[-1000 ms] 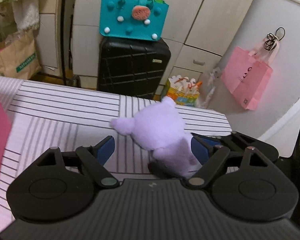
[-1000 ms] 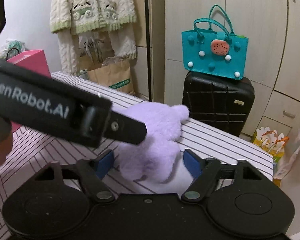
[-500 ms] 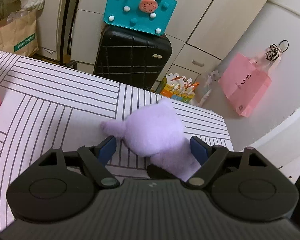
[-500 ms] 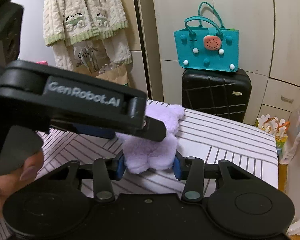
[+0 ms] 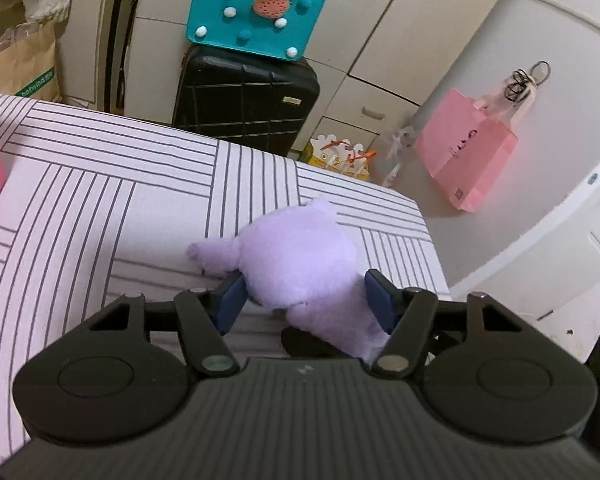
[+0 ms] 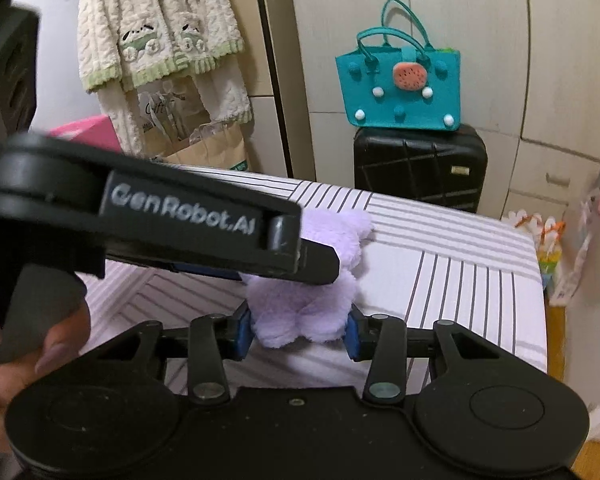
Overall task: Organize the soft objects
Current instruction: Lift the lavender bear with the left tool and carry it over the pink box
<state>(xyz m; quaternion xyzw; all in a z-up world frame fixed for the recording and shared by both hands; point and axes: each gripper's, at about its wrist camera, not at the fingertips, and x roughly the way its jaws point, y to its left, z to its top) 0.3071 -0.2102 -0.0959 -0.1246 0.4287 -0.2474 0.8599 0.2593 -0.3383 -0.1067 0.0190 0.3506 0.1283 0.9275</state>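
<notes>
Squeezing one purple plush toy (image 5: 300,256) from both ends, the left gripper (image 5: 306,294) fingers have just closed on its head, the right gripper (image 6: 300,330) fingers clamp its legs.

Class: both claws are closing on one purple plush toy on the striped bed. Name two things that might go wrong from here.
1. Both claws, left and right, have just been closing on the purple plush toy; pulling apart may strain its seams.
2. It lies near the striped bed's edge; a slip could drop it.

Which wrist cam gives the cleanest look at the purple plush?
Left wrist: the purple plush shows unobstructed on the striped sheet. In the right wrist view, the left gripper covers its middle.
</notes>
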